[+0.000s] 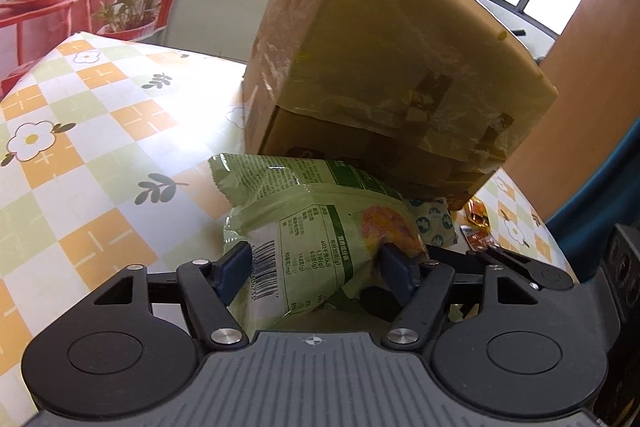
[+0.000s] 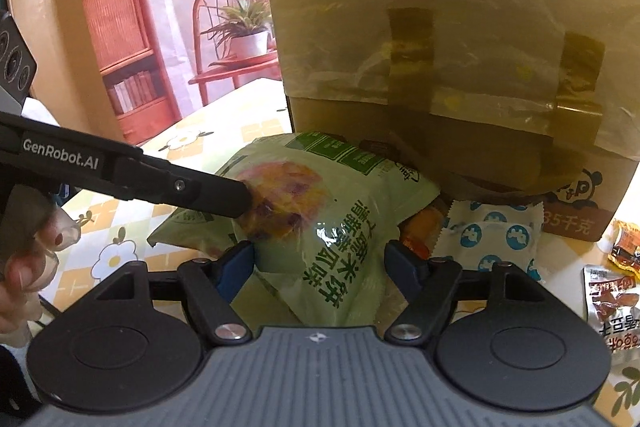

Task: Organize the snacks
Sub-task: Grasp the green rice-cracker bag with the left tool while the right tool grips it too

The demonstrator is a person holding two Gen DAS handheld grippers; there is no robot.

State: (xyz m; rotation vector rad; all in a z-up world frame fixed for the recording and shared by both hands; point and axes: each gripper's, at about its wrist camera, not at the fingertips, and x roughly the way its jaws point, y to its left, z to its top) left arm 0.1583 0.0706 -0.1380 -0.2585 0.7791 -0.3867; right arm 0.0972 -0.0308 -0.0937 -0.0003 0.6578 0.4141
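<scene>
A light green snack bag (image 1: 312,235) lies on the checked tablecloth just in front of a taped cardboard box (image 1: 384,67). My left gripper (image 1: 314,263) has both blue pads pressed into the bag's sides, shut on it. In the right wrist view the same green bag (image 2: 320,227) sits between my right gripper's (image 2: 320,263) pads; the left pad touches it, the right pad stands slightly off it. The left gripper's black finger (image 2: 208,193) presses the bag from the left. The box (image 2: 460,47) stands behind.
A white packet with blue circles (image 2: 492,235) and an orange-wrapped snack (image 2: 420,227) lie under the box's front edge. Red-brown snack packets (image 2: 612,291) lie at the right. The flowered tablecloth (image 1: 100,147) stretches left. A person's hand (image 2: 24,259) holds the left gripper.
</scene>
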